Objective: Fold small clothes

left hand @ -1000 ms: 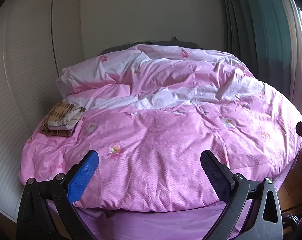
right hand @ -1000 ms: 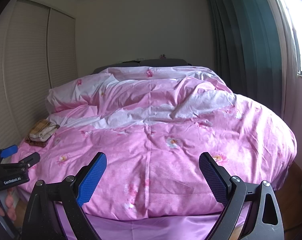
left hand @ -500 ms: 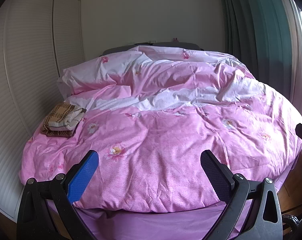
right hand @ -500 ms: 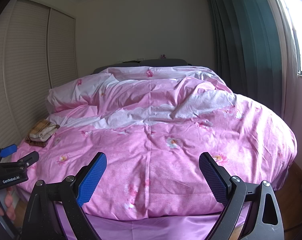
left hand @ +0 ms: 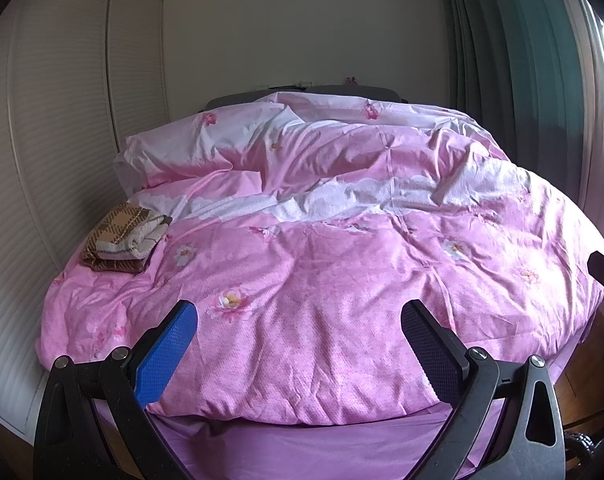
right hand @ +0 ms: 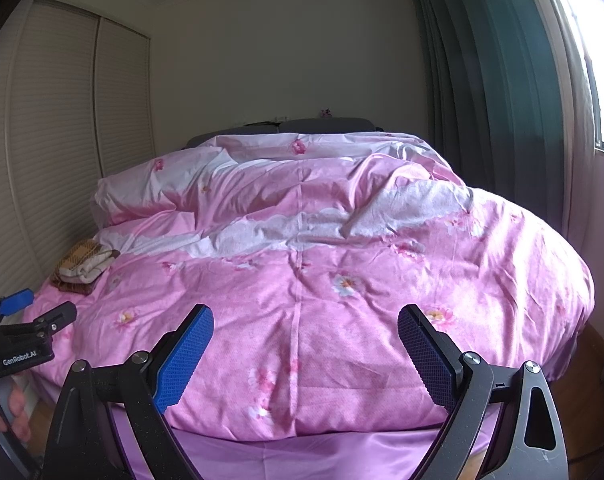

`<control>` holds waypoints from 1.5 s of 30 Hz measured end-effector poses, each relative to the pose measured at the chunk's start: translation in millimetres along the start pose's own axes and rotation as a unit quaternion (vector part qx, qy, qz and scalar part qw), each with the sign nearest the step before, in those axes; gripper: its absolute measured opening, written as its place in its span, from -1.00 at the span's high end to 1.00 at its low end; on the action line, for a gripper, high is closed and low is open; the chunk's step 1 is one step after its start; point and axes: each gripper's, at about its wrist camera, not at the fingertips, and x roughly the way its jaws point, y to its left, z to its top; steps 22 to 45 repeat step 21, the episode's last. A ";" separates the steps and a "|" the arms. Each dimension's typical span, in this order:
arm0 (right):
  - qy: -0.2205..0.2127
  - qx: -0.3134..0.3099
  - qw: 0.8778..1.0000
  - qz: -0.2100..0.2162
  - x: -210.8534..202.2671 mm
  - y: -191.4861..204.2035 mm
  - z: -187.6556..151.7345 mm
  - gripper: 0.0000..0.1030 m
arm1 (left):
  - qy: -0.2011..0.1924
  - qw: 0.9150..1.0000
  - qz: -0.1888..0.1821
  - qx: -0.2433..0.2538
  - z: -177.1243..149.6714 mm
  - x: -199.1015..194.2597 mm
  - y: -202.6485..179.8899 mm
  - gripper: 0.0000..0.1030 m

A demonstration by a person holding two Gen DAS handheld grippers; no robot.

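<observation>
No displacement is noted since the earlier frames: left tool (left hand: 297,334) and right tool (right hand: 305,338) are held open and empty, folded clothes (left hand: 123,239) lie at left on the bed (left hand: 342,300), where a careless grab could undo them.

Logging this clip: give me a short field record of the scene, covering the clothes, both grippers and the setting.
setting: bed with pink floral duvet
clothes: folded brown plaid stack, at the duvet's left edge, near the wardrobe doors
left gripper: jaws open, empty, short of the bed's foot
right gripper: jaws open, empty, short of the bed's foot
contact: neither gripper touches the clothes
</observation>
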 end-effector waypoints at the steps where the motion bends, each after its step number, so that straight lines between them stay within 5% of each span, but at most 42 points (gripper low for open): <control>1: 0.000 0.000 1.000 0.000 -0.3 0.5 0.0 -0.83 | 0.001 1.000 -0.003 -0.001 1.5 0.6 1.3 -1.00; 45: -0.005 0.002 1.000 -0.002 -3.3 4.5 -0.2 -0.83 | -0.001 1.000 -0.010 0.011 2.7 -1.0 -13.2 -1.00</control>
